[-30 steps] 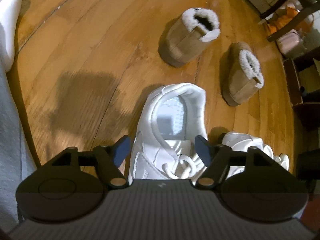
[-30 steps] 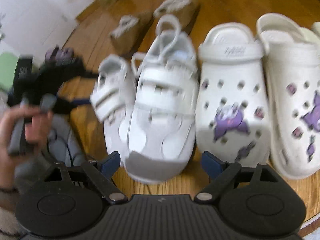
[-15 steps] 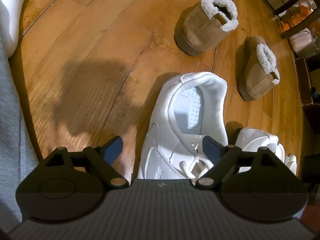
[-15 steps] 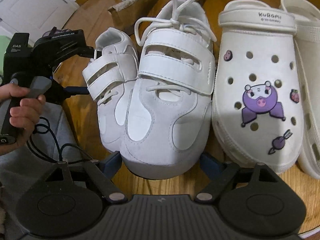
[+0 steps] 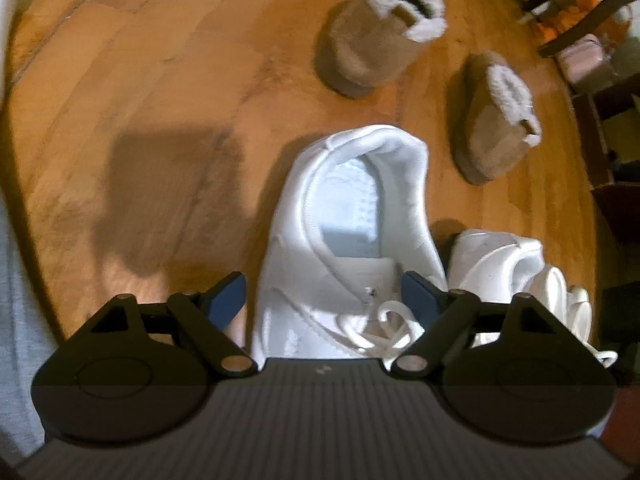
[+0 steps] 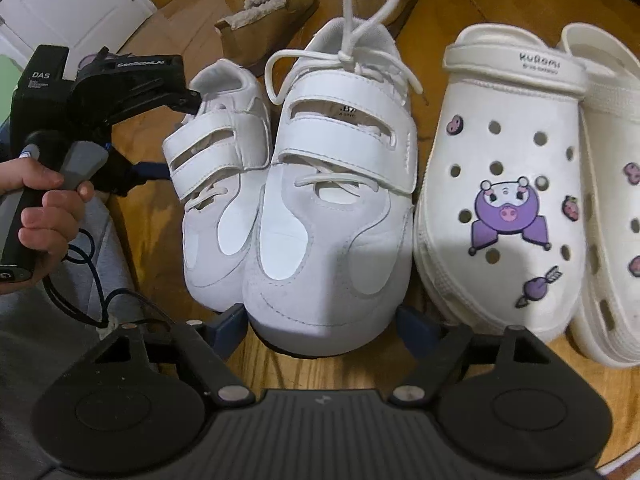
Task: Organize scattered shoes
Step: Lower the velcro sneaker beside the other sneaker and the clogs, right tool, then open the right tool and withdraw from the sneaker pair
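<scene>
Two white strap sneakers stand side by side on the wood floor. In the left wrist view my left gripper (image 5: 323, 294) is open, its fingers either side of the left sneaker (image 5: 344, 216), seen from the heel; its partner (image 5: 516, 268) lies to the right. In the right wrist view my right gripper (image 6: 322, 326) is open around the toe of the larger-looking sneaker (image 6: 332, 216), with the other sneaker (image 6: 218, 184) to its left. The left gripper's body (image 6: 100, 92) shows there, held by a hand. Two white clogs (image 6: 508, 184) with purple charms stand to the right.
Two tan fleece-lined slippers lie apart on the floor beyond the sneakers, one (image 5: 384, 36) farther and one (image 5: 496, 120) nearer right. Furniture legs and boxes (image 5: 580, 32) stand at the far right. A white door (image 6: 68, 4) is behind; grey clothing (image 6: 60, 320) at left.
The left gripper has opened off the sneaker, then shifted right to straddle it. The right gripper has moved closer to the sneaker toe, which now sits between its open fingers.
</scene>
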`<state>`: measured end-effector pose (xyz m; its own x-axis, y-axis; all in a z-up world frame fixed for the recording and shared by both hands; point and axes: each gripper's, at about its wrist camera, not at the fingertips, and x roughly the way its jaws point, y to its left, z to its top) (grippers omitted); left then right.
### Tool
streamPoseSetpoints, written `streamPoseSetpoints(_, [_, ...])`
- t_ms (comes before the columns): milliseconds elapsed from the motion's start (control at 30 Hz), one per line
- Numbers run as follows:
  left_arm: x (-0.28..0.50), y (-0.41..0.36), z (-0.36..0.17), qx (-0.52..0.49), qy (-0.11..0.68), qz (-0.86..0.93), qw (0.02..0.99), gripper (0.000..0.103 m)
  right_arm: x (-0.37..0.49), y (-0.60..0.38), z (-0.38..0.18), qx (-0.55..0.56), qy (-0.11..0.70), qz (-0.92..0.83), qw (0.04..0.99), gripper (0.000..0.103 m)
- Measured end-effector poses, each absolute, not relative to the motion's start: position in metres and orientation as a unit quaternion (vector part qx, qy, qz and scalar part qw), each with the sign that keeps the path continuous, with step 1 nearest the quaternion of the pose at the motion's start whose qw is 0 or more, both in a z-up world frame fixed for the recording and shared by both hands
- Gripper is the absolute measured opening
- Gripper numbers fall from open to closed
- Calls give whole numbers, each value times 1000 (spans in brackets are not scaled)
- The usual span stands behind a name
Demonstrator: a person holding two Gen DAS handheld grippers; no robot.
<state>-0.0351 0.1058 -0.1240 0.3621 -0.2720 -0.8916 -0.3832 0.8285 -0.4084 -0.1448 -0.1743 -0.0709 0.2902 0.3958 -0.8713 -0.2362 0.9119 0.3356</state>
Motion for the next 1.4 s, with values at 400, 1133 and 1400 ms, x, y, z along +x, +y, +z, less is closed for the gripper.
streamPoseSetpoints(400, [-21, 45, -125, -228, 575, -49, 784, 75, -148, -191, -55, 57, 545, 168, 820, 78])
streamPoseSetpoints(1133, [-20, 33, -113, -306, 562, -99, 763, 86, -145, -283, -74, 169, 559, 141, 800, 81])
streamPoseSetpoints(1400, [-36, 45, -122, -340, 579, -76, 737, 87, -120, -281, -47, 78, 509, 111, 850, 82])
